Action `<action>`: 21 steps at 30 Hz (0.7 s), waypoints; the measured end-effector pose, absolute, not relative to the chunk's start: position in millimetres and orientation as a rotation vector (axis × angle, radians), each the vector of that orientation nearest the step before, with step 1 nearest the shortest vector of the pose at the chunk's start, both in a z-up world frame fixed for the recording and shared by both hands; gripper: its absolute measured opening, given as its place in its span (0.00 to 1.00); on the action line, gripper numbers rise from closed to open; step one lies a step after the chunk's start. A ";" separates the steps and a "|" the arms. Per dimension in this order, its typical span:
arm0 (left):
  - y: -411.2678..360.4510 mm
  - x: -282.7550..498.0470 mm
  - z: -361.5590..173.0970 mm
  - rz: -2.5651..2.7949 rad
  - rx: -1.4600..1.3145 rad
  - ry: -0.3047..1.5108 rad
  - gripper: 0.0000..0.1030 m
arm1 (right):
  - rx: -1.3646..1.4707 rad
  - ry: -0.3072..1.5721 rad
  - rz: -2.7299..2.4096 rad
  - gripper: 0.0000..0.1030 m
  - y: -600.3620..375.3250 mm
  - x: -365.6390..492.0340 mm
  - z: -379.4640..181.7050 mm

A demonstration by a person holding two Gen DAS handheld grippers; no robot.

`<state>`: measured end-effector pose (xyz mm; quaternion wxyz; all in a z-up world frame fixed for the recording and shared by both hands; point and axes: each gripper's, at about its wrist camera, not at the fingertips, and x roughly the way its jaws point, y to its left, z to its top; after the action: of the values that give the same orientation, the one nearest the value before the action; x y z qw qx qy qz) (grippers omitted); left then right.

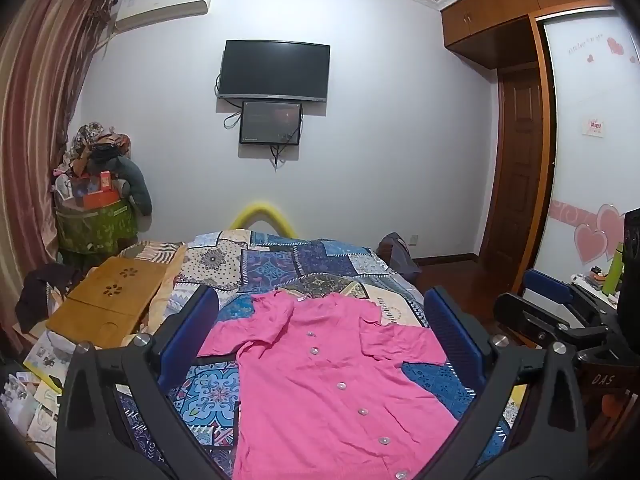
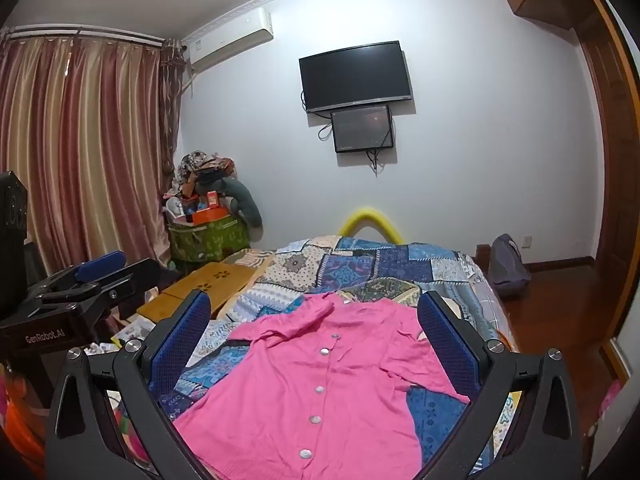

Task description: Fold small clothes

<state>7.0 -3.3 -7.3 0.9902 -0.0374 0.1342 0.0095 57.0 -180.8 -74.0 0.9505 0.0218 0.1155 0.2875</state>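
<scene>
Patchwork bedding in blues and creams is covering the bed (image 1: pixel 280 264), and a pink buttoned shirt (image 1: pixel 332 392) is lying spread flat on it, collar toward the far wall. Both the left gripper (image 1: pixel 320 320) and the right gripper (image 2: pixel 314 320) are hovering above the shirt with jaws spread wide, holding nothing. A wooden lap tray (image 1: pixel 108 304) is resting beside the bedding. Striped curtains (image 2: pixel 80 152) are hanging near a wall-mounted television (image 2: pixel 355 76).

Black gripper (image 1: pixel 320 320) frames, blue ribbed fingers (image 1: pixel 452 332), silver screws, "GenRobot.AI" marking.
</scene>
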 end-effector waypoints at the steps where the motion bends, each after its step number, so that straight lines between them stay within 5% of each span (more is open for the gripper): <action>1: -2.2 7.5 -7.1 0.020 -0.074 0.271 1.00 | 0.043 0.236 0.585 1.00 -180.8 57.3 -74.1; 21: -5.0 14.5 -11.9 0.014 -0.066 0.270 1.00 | 0.051 0.238 0.575 1.00 -183.0 61.1 -76.1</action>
<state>14.5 -5.0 -11.9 0.9903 -0.0328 0.1348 0.0071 61.1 -183.0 -76.1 0.9516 0.0250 0.1170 0.2830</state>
